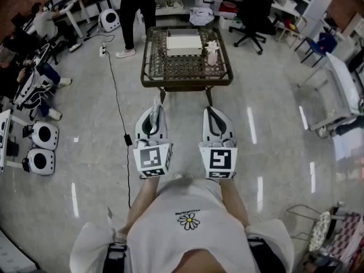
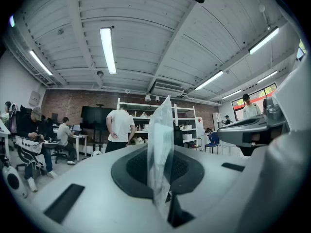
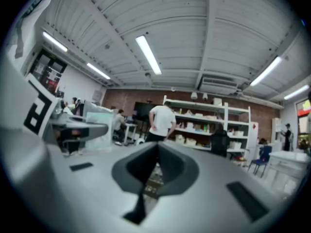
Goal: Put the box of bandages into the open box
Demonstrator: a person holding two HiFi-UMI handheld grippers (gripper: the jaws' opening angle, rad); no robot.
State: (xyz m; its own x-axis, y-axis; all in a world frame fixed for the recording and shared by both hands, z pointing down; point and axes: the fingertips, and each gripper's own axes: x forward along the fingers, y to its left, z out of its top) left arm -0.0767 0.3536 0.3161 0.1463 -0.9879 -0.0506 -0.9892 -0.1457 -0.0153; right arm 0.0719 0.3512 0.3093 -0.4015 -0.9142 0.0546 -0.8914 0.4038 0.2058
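Note:
I stand back from a dark glass-topped table (image 1: 151, 82) that carries an open white box (image 1: 183, 42) and, to its right, a small pale item (image 1: 212, 53). My left gripper (image 1: 153, 110) is held low over the floor, shut on a thin translucent plastic-wrapped pack (image 1: 155, 108). In the left gripper view the pack (image 2: 160, 140) stands upright, edge on, between the jaws of the left gripper (image 2: 161, 188). Beside it, my right gripper (image 1: 211, 112) is shut with nothing in it; the right gripper (image 3: 149, 178) shows only a narrow slit between its jaws.
A person (image 1: 136, 4) stands behind the table's left corner. A black cable (image 1: 116, 90) runs across the floor on the left. White round machines (image 1: 41, 148) sit far left, an office chair (image 1: 251, 16) at the back, a white table (image 1: 341, 90) on the right.

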